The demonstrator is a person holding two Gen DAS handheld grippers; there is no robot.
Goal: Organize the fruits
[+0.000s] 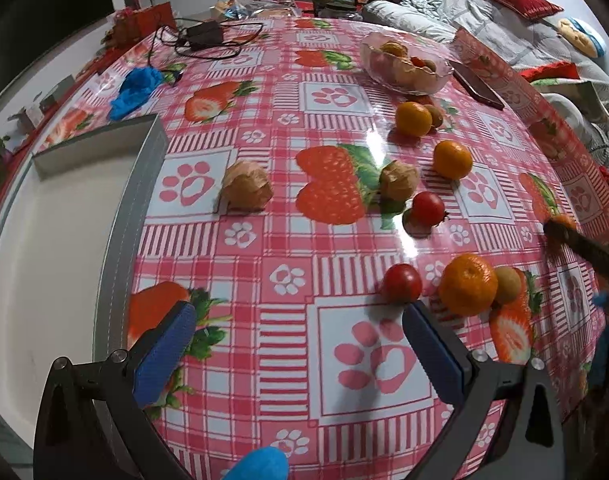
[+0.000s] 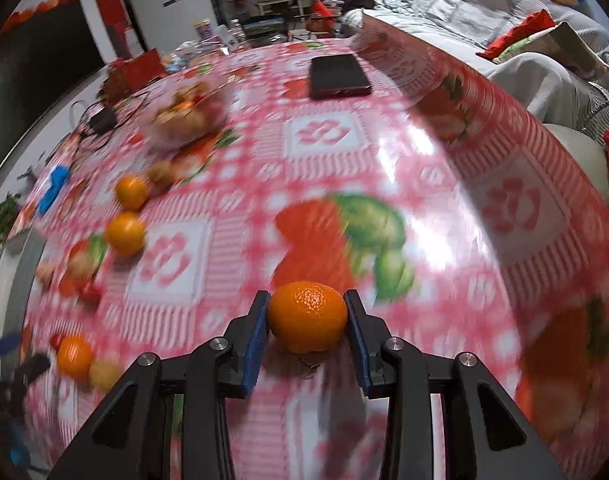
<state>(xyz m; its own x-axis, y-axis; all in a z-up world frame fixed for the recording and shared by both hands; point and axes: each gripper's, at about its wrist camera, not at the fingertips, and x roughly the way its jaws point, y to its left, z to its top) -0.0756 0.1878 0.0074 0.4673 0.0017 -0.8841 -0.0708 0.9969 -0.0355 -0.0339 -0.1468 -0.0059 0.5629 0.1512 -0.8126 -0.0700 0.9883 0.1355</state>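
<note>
My right gripper (image 2: 307, 300) is shut on a small orange (image 2: 307, 316), its blue pads pressing both sides just above the tablecloth. The left wrist view shows that gripper's dark finger (image 1: 584, 245) at the right edge. My left gripper (image 1: 300, 316) stands open and empty over the cloth. Loose fruit lies ahead of it: three oranges (image 1: 468, 285) (image 1: 452, 159) (image 1: 413, 119), two red fruits (image 1: 402, 283) (image 1: 428, 208), two papery brown ones (image 1: 247, 185) (image 1: 399, 180) and a small tan one (image 1: 507, 285). A glass bowl (image 1: 420, 86) farther back holds mixed fruit.
A white tray with a grey rim (image 1: 116, 240) sits at the left. A dark phone (image 1: 478, 84) lies beside the bowl, near the table's right edge. A blue cloth (image 1: 134, 90) and a charger with cables (image 1: 204, 36) lie at the far left.
</note>
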